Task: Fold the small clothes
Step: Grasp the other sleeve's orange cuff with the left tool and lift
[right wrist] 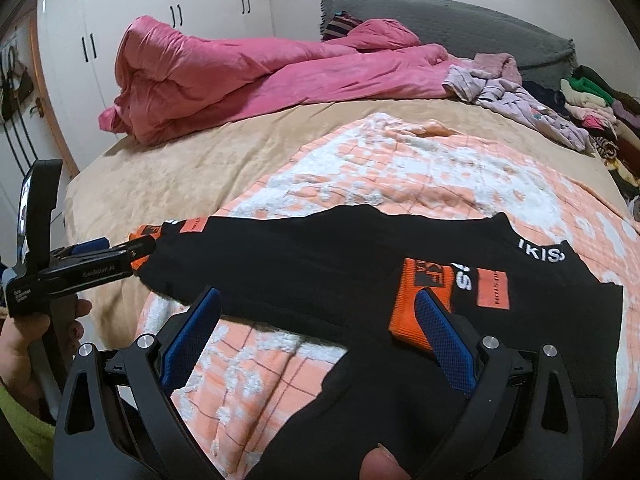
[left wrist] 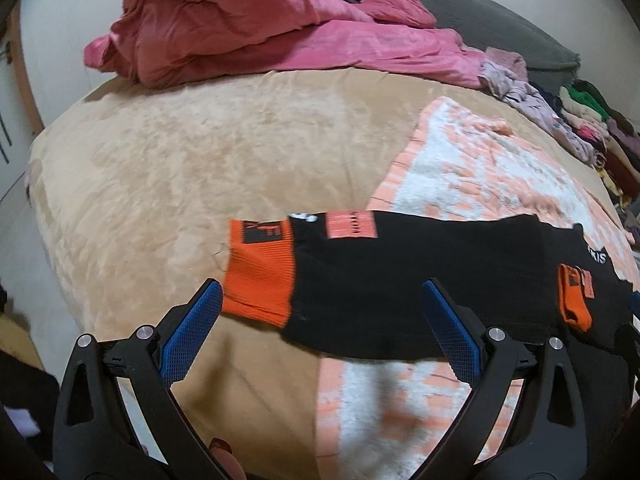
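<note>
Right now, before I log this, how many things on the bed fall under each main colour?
Black with orange cuffs: 1, the shirt
Pink: 1, the quilt
Peach and white: 1, the blanket
Grey: 1, the pillow
Total: 4

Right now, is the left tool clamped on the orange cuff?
No, the left tool stands wide open, its blue pads spread apart just short of the black garment's orange cuff.

I'm getting soft, even indoor light in both views. Glare is streaking the glossy wardrobe doors (right wrist: 132, 20). Fisheye is bowing the bed (left wrist: 160, 184) and darkening 4 corners. Slight blur is smearing the black garment (left wrist: 400, 280).
</note>
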`<state>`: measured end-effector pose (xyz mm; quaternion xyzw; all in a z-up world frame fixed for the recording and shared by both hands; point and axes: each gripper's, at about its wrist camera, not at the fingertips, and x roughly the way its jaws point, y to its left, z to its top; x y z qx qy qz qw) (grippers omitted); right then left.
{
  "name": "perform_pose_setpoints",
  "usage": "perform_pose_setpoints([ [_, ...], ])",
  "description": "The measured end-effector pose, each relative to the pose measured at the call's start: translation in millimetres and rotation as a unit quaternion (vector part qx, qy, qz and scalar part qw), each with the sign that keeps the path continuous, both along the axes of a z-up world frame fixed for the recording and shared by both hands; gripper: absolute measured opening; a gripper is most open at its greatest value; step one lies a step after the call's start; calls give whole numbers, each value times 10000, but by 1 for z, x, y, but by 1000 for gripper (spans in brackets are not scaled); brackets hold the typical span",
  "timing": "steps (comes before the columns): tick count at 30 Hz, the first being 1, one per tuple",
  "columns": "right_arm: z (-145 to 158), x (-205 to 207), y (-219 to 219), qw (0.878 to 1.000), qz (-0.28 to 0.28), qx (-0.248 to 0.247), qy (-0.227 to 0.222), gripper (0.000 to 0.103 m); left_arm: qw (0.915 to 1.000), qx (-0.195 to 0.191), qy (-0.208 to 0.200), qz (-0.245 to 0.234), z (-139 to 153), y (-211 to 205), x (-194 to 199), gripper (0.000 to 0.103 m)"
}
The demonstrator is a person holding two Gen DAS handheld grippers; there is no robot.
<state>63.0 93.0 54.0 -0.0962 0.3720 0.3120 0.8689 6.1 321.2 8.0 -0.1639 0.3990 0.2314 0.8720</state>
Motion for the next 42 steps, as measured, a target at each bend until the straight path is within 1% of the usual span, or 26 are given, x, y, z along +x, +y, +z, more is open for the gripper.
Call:
perform_pose_setpoints([
  [10,-2,-1,19,9998,205,-79,-11,97,9990,-180,83,398,-17,31,-7,92],
  [13,-3,0,15,9999,147,-66,-6,97,9982,-265,14,545,-23,37,-9,92],
  [16,-5,3,5,10000,2,-36,28,97,9964,-503,-23,687,-33,46,-9,92],
  [17,-6,4,2,10000,-42,-27,49,97,9960,-543,-11,716,-37,48,-9,90],
  [20,-8,9,-12,9997,-241,0,106,97,9953,-664,-111,699,-43,48,-6,76],
  [23,-9,13,-25,9989,-430,69,161,97,9958,-599,-82,688,-48,44,0,71],
  [25,-10,14,-33,9984,-530,103,189,97,9964,-509,-65,669,-49,41,4,62],
  [27,-11,15,-41,9978,-619,131,219,97,9969,-409,-18,668,-50,39,8,46],
  [28,-12,16,-46,9974,-665,142,235,97,9970,-465,-64,623,-50,39,9,29],
  [29,-12,17,-49,9971,-705,156,248,97,9966,-566,-93,592,-50,38,10,22],
  [30,-12,17,-54,9967,-749,173,256,97,9966,-577,-108,576,-49,37,10,13],
  [31,-11,17,-58,9964,-781,188,255,97,9968,-580,-145,538,-46,34,10,9],
  [34,-8,18,-70,9954,-885,268,233,97,9968,-613,-311,408,-32,24,7,8],
  [38,-5,19,-88,9936,-1040,379,214,97,9957,-666,-613,185,-4,8,4,8],
  [42,-4,18,-108,9910,-1198,532,271,97,9934,-732,-864,-198,27,-15,9,8],
])
